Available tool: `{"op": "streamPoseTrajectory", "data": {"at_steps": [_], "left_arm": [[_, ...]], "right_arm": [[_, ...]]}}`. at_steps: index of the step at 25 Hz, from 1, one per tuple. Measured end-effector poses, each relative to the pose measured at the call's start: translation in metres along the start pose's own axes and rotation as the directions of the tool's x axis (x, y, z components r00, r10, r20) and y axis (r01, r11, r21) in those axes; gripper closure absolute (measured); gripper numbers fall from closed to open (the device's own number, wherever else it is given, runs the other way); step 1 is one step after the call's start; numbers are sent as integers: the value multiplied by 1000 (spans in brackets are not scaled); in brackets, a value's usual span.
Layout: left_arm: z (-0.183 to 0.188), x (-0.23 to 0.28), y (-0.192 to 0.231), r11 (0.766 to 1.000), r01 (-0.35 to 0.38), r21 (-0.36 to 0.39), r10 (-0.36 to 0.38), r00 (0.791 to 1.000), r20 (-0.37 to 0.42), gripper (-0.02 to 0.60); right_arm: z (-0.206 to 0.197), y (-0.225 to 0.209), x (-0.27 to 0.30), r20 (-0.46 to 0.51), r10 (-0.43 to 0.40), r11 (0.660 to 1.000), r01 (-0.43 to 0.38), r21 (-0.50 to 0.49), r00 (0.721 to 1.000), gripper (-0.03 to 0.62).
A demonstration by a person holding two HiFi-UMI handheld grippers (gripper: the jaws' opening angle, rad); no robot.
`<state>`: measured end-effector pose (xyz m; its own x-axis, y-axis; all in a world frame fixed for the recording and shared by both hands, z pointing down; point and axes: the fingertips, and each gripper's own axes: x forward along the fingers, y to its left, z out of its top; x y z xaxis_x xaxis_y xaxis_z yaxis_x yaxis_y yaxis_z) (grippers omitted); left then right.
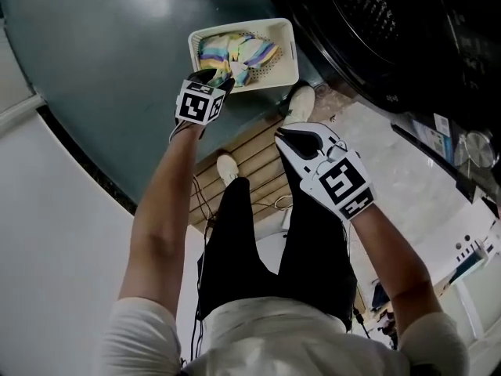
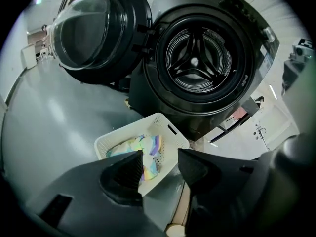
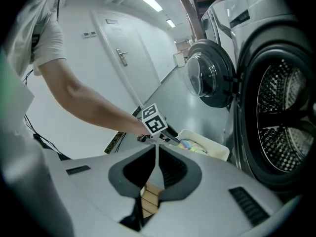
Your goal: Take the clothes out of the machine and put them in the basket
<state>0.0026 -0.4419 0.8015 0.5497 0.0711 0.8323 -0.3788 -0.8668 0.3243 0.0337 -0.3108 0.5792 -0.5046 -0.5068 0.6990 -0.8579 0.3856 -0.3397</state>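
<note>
A white perforated basket (image 1: pixel 286 31) stands on the grey floor in front of the machine, holding a pastel rainbow garment (image 1: pixel 235 53). My black left gripper (image 1: pixel 221 78) hovers over the basket's near edge, jaws open and empty; in the left gripper view (image 2: pixel 160 164) the garment (image 2: pixel 145 149) and basket (image 2: pixel 160 118) lie below its tips. My white right gripper (image 1: pixel 286 135) hangs nearer me, to the right of the basket, shut with nothing in it (image 3: pixel 157 149). The washing machine drum (image 2: pixel 197 60) stands open; no clothes show inside.
The round machine door (image 2: pixel 94 31) is swung wide to the left of the drum. The person's shoes (image 1: pixel 300 100) stand on a wooden slatted board (image 1: pixel 250 151) beside the basket. Cables trail on the floor. A white room door (image 3: pixel 123 58) is at the far wall.
</note>
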Motion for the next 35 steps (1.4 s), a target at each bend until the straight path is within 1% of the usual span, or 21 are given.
{"op": "streamPoseTrajectory", "data": {"at_steps": [3, 8, 12, 14, 17, 21, 25, 30, 35], "left_arm": [[11, -40, -15, 1000, 7, 19, -8, 999, 35, 364], [33, -106, -40, 999, 24, 48, -29, 993, 112, 364], [47, -156, -63, 997, 42, 60, -52, 982, 180, 365], [52, -183, -77, 997, 55, 63, -67, 975, 211, 368], [57, -222, -99, 995, 73, 70, -88, 967, 241, 371], [68, -271, -125, 993, 83, 86, -105, 949, 298, 375], [69, -322, -150, 989, 87, 119, -124, 931, 343, 390], [67, -388, -187, 983, 90, 162, -147, 910, 387, 422], [68, -448, -216, 978, 95, 188, -170, 883, 437, 440]], "right_arm": [[10, 19, -14, 16, -4, 1000, 4, 2, 1000, 572], [30, 50, -38, 49, -33, 999, 34, -10, 998, 572], [48, 70, -57, 92, -64, 998, 65, -15, 994, 572], [61, 79, -67, 116, -84, 996, 85, -5, 990, 572], [80, 99, -82, 163, -92, 996, 91, 15, 982, 572], [93, 122, -99, 203, -82, 997, 83, 2, 976, 572], [98, 141, -118, 233, -93, 996, 87, 38, 968, 572], [110, 168, -150, 274, -108, 994, 105, 29, 956, 572], [124, 185, -182, 311, -145, 989, 147, 17, 940, 572]]}}
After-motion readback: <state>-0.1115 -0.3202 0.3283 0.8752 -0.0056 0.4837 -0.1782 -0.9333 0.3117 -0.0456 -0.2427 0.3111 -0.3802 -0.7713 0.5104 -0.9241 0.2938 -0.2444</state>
